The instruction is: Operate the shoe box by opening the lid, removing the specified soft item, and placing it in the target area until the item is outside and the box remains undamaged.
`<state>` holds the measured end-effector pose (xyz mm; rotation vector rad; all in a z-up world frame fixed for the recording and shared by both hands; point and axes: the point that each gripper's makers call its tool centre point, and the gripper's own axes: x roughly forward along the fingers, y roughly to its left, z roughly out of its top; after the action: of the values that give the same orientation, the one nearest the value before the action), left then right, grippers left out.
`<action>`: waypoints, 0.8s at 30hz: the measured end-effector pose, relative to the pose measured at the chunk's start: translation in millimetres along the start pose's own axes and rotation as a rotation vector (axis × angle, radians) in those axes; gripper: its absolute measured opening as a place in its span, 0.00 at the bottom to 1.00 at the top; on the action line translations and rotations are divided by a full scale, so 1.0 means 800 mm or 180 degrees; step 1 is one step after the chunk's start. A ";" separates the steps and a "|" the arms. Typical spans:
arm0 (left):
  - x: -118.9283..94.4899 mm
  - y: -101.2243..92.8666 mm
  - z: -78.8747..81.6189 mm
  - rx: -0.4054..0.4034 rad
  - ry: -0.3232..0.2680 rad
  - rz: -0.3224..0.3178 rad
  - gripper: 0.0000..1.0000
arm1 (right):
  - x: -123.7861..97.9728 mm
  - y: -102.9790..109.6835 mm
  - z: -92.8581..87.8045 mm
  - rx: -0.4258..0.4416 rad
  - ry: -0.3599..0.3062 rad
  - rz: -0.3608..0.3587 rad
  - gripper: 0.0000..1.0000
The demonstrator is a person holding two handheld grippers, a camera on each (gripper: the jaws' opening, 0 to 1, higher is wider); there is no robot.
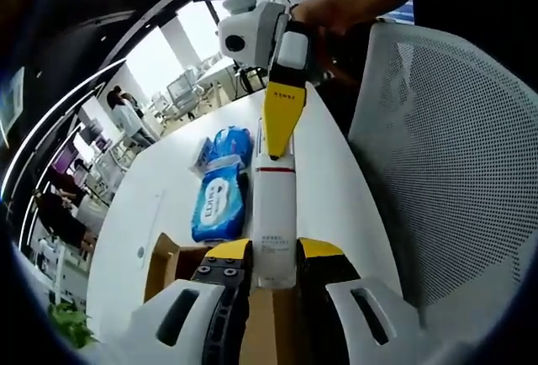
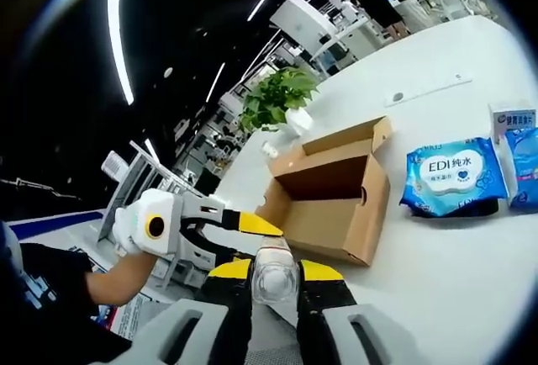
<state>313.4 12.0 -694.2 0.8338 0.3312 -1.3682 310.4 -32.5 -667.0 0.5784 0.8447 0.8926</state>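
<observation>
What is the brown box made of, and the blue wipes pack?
The brown box looks like plain cardboard: matte tan faces, stiff flaps folded open. The blue wipes pack looks like soft plastic film: glossy, printed, puffy and creased at its edges. The white tube, held between both tools, seems smooth plastic, though the look leaves that open.

big open office, white table (image 2: 471, 239), white mesh chair (image 1: 454, 155), dark ceiling with strip lights (image 2: 118, 37), bright windows (image 1: 155, 62), potted plant (image 2: 277, 100)
</observation>
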 end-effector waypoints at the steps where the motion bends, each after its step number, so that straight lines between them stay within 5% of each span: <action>1: 0.000 0.001 -0.001 -0.0015 0.0007 0.0009 0.21 | 0.000 0.000 0.001 -0.0002 0.0000 0.0002 0.15; 24: -0.017 0.010 0.002 -0.0868 -0.0214 0.0303 0.39 | -0.010 0.002 0.026 -0.0578 0.0095 -0.0093 0.15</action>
<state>318.1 20.3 -681.6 0.5692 0.4101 -1.2267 323.9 -40.0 -651.1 0.3947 0.7877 0.9420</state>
